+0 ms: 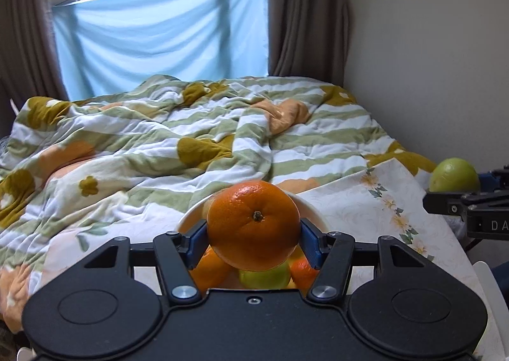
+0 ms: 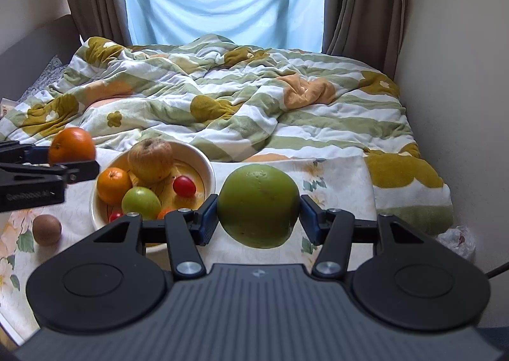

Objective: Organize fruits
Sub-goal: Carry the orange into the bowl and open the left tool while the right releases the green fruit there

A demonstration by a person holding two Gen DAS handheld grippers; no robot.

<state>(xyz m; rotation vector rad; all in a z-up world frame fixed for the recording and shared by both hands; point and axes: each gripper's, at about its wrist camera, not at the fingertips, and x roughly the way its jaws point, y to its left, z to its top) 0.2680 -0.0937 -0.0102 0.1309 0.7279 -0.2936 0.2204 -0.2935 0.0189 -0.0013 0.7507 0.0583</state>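
Left gripper pinching an orange between its blue pads, stem end facing the camera. Orange is held in the air directly above the white bowl, clear of the fruit inside. In the right wrist view the same orange sits over the bowl's left rim.

Right gripper clamped on a large green citrus, pads on its left and right sides. It hangs above the floral tablecloth, just right of the bowl, not touching it.

Bowl contents, right wrist view: a brownish apple at the back, small orange on the left, green apple at the front, red cherry tomato right of centre. More small red and orange fruit at the front rim, partly hidden by the gripper.

Kiwi lies on the cloth near the table's left edge, apart from the bowl.

Behind the table: bed with a striped floral duvet.
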